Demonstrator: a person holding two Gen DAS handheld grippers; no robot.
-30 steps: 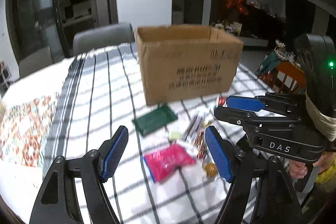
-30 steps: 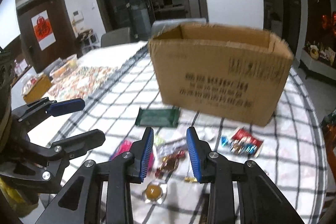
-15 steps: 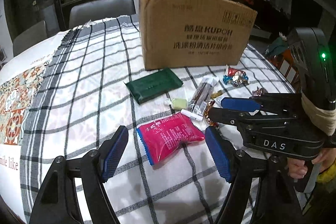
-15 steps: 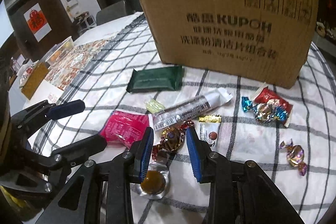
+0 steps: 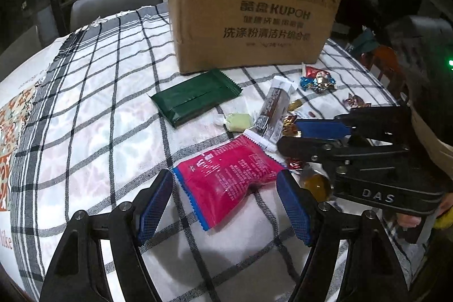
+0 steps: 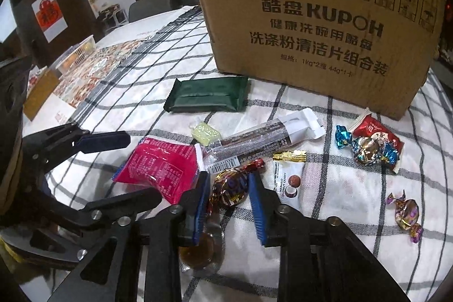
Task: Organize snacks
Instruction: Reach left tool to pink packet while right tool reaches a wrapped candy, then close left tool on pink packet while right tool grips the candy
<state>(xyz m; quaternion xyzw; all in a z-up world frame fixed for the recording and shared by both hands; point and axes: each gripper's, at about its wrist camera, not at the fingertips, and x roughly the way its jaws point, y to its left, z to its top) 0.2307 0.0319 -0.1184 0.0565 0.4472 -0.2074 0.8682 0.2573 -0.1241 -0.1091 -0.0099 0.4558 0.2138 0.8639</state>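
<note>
A pink snack packet (image 5: 226, 180) lies flat on the checked tablecloth (image 5: 107, 92) between the pads of my left gripper (image 5: 223, 205), which stands open around it, a small gap on each side. In the right wrist view my right gripper (image 6: 230, 203) straddles a round foil-wrapped candy (image 6: 229, 188). Its jaws are closing, and the pads look very near the wrapper without pressing on it. The two grippers sit side by side, the right gripper (image 5: 311, 137) just right of the pink packet (image 6: 161, 169). The brown cardboard box (image 6: 311, 19) stands behind the snacks.
A dark green packet (image 6: 208, 94), a pale green candy (image 6: 205, 130), a long bar (image 6: 266, 137) and a small coconut candy packet (image 6: 288, 177) lie near. Foil candies (image 6: 368, 149) and a purple one (image 6: 407, 214) are at the right. An amber jelly cup (image 6: 198, 248) lies under my right gripper.
Both grippers have sunk toward the table and tilted down, so the snacks look larger. The left now brackets the pink packet. The right jaws have narrowed around the foil candy.
</note>
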